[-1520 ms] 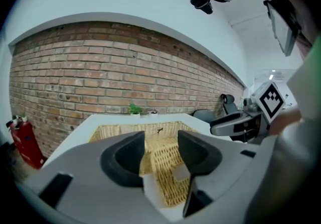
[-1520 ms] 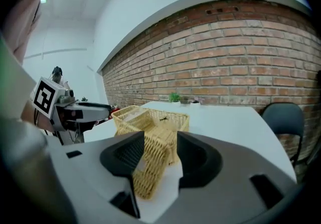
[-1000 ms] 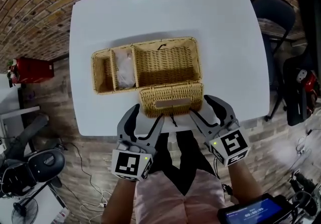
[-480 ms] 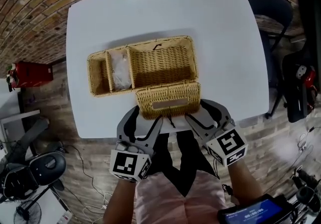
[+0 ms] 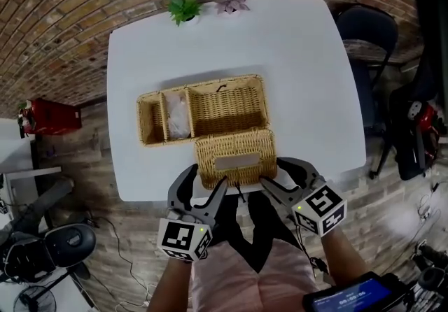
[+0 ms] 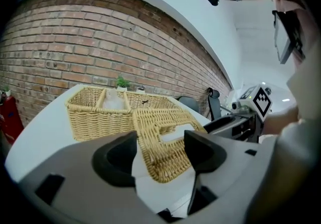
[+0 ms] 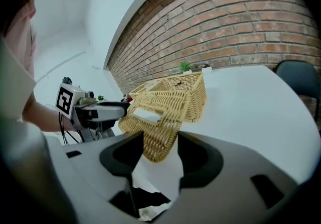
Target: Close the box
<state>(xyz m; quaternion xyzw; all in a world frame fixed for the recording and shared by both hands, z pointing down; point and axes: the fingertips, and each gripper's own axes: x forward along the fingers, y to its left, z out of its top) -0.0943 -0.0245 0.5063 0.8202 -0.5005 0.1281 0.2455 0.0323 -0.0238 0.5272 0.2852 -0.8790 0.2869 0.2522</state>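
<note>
A wicker box (image 5: 227,104) stands open on the white table (image 5: 301,59). Its woven lid (image 5: 234,157) hangs out from the near side toward me. My left gripper (image 5: 208,176) is at the lid's near left corner, my right gripper (image 5: 276,172) at its near right corner. In the left gripper view the lid's corner (image 6: 160,122) lies between the wide jaws of that gripper (image 6: 160,150), with no pad pressing on it. In the right gripper view the lid's tip (image 7: 155,112) sits between the jaws of that gripper (image 7: 156,155), which are closing.
A white crumpled thing (image 5: 179,116) lies in the box's middle compartment. Two small potted plants (image 5: 184,8) stand at the table's far edge. A dark chair (image 5: 371,31) is at the right, a red object (image 5: 49,116) on the floor at the left.
Both grippers have moved in on the lid's near corners. The right jaws have narrowed a little around the lid's tip.
</note>
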